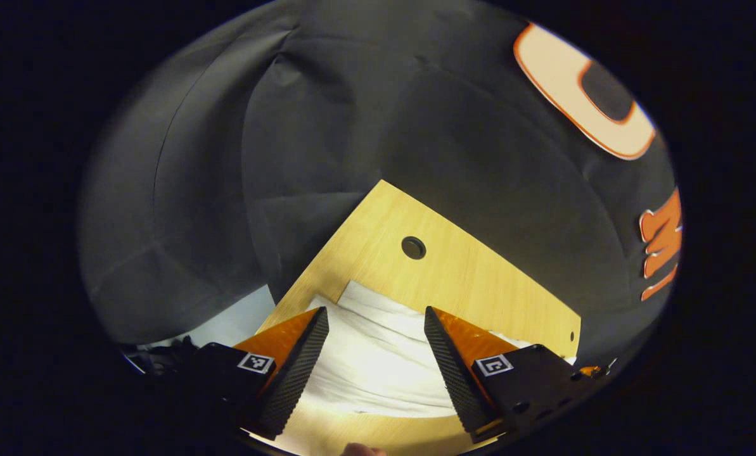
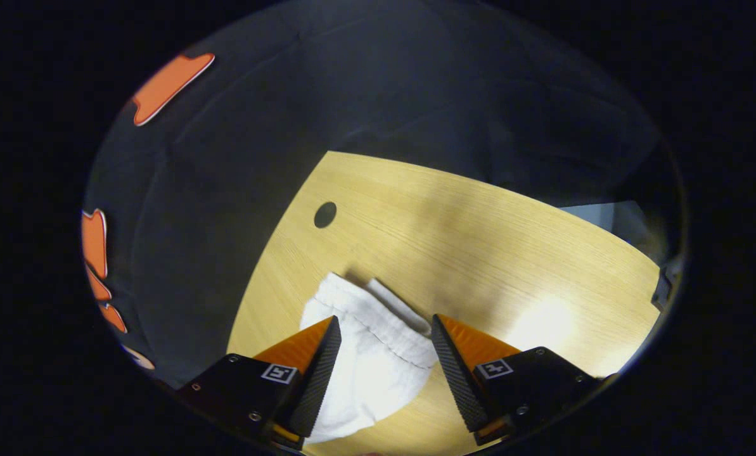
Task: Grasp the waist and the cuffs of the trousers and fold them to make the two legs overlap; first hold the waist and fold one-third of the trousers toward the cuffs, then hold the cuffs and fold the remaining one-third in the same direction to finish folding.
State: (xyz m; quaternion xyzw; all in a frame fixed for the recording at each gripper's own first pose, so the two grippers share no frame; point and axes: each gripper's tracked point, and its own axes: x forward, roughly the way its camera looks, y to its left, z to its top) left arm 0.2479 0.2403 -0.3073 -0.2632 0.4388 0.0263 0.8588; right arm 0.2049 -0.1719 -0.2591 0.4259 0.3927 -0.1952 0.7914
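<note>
The trousers (image 1: 378, 354) lie white and flat on the wooden counter (image 1: 454, 272), reaching toward the far edge where a round hole (image 1: 413, 247) is cut. In the left gripper view the left tool (image 1: 376, 364) hangs over the cloth with its jaws spread and nothing between them — released, above a stretch of plain folds that could be leg or cuff. In the right gripper view the right tool (image 2: 384, 373) is likewise spread wide over the gathered, elastic-looking end (image 2: 378, 329), which I take for the waist; it lies near the counter's left edge.

To do the grasp well, each tool should come down until one finger slides under the hem and the other lands on top, pinching every layer at once, close to the outer corners — so the lift stays level and the legs meet squarely.

Whether either finger already touches the cloth cannot be told. The near part of the trousers is cut off behind the tools, so their full lie is unknown.
</note>
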